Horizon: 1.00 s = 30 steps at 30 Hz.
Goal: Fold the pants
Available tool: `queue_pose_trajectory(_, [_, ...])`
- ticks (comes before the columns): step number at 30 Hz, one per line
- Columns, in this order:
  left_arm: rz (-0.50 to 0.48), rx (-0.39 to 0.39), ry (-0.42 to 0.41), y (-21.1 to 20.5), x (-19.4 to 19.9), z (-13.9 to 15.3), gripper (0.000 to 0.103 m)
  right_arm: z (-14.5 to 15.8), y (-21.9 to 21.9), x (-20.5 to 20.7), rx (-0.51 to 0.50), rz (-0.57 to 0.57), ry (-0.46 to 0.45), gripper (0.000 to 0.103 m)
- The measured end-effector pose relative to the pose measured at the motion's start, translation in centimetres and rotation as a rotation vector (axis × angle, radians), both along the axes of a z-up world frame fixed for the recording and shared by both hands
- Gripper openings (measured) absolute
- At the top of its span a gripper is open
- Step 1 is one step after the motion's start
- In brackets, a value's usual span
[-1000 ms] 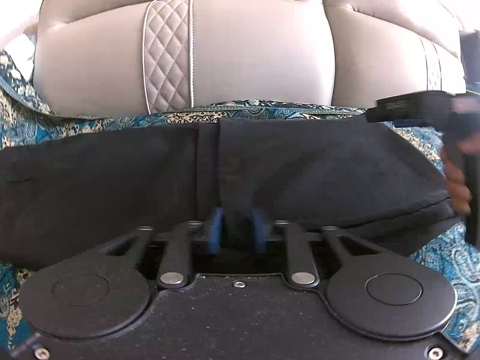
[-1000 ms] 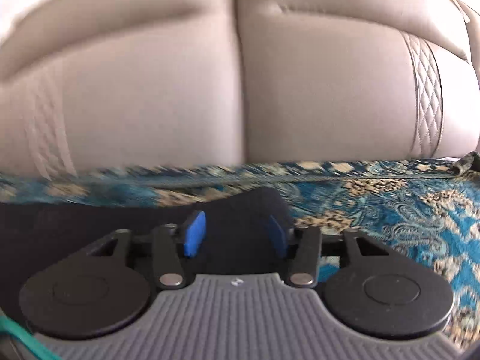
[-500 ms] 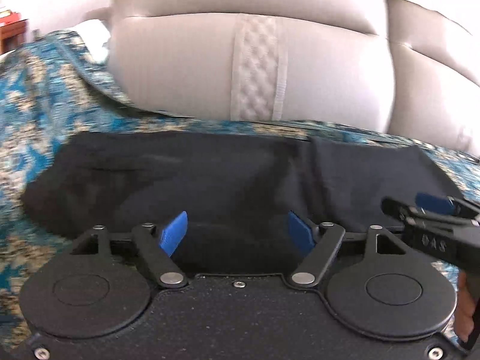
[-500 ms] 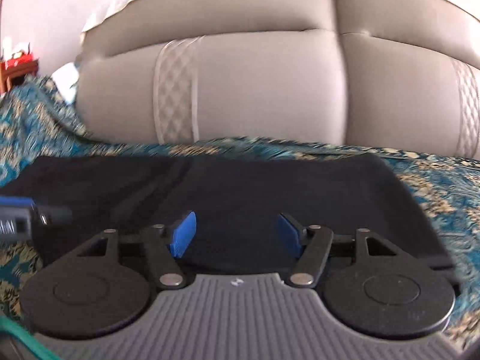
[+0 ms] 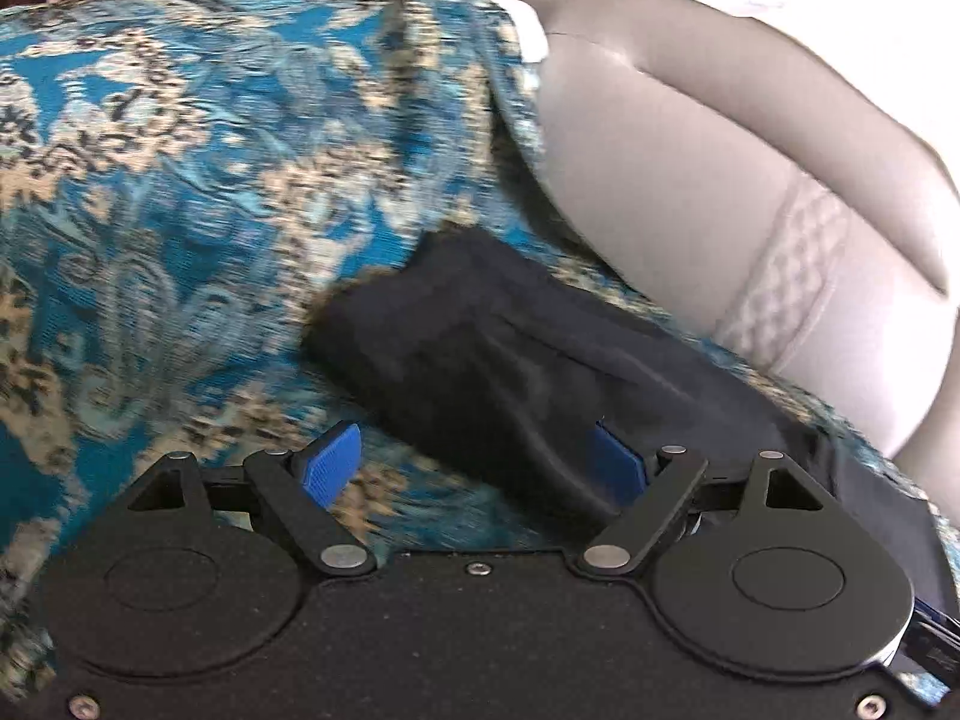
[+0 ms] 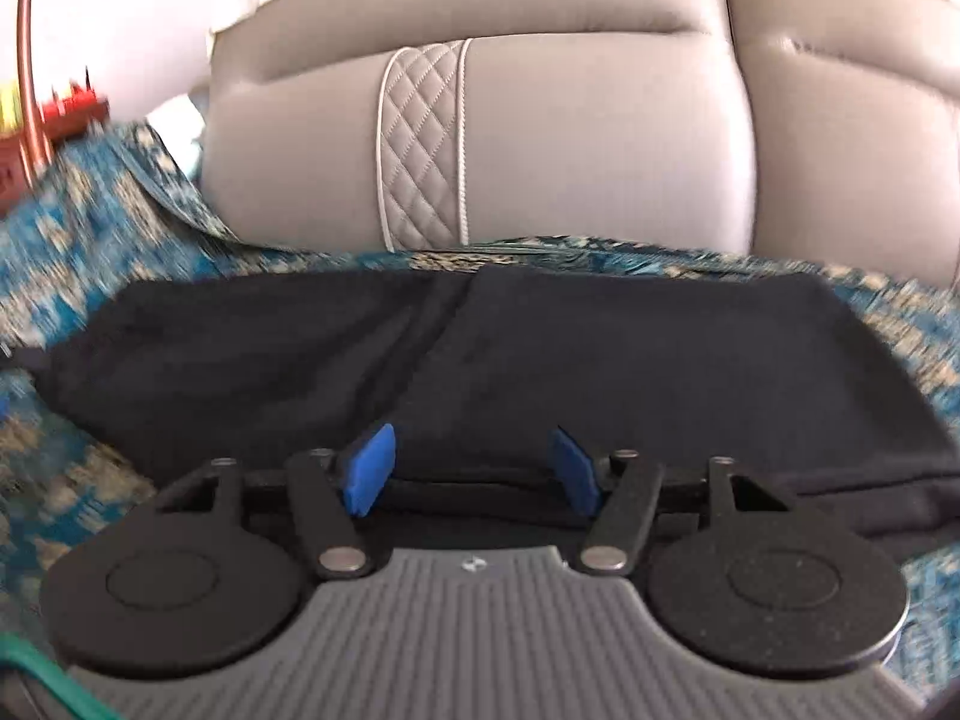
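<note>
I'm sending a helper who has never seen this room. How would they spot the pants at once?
Find the padded beige headboard with its quilted strip. At its foot spreads a blue and gold patterned bedspread. The pants lie folded on that cover in a long flat band: the only plain black cloth there, with no pattern at all.

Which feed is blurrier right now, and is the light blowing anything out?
Left wrist view: heavy motion smear across the patterned cover and the pants. Right wrist view: sharper, pants readable, edges smeared. Both: fisheye bending, top washed out above the sofa back.
</note>
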<state>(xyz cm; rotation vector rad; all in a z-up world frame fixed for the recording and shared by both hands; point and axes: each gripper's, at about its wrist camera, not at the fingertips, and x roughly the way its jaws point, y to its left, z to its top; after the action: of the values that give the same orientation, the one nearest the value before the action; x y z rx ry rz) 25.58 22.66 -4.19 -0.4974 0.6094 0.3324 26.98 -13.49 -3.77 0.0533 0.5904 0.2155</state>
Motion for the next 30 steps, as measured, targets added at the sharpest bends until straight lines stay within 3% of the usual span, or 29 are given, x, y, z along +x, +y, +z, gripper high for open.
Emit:
queue_pose_trajectory(2, [0.019, -0.009, 0.0, 0.8, 0.2, -0.3, 0.082, -0.7, 0.2, 0.5, -0.015, -0.003, 0.01, 0.074])
queue_pose_trajectory(7, [0.045, -0.087, -0.012, 2.0, 1.2, -1.3, 0.083, -2.0, 2.0, -1.1, -0.176, 0.046, -0.084, 0.074])
queue_pose_trajectory(11, [0.119, -0.112, 0.022, 2.9, 2.8, -2.3, 0.083, -1.9, 1.3, -1.0, -0.127, 0.051, -0.074, 0.075])
queue_pose_trajectory(15, [0.187, -0.184, 0.061, 4.2, 4.2, -3.7, 0.085, -2.1, 1.6, -1.1, -0.147, 0.049, -0.085, 0.075])
queue_pose_trajectory(18, [0.192, -0.174, 0.049, 4.2, 5.1, -4.0, 0.091, -2.1, 1.4, -1.1, -0.132, 0.049, -0.083, 0.075])
queue_pose_trajectory(22, [0.213, -0.153, 0.058, 3.9, 6.5, -4.3, 0.09, -2.1, 1.3, -1.2, -0.133, 0.05, -0.087, 0.076])
queue_pose_trajectory(24, [0.228, -0.15, 0.049, 3.8, 7.0, -4.3, 0.075, -2.2, 1.2, -1.2, -0.13, 0.051, -0.087, 0.076])
queue_pose_trajectory(30, [0.314, -0.151, 0.036, 3.9, 7.7, -4.7, 0.045, -2.2, 1.2, -1.2, -0.123, 0.051, -0.088, 0.076])
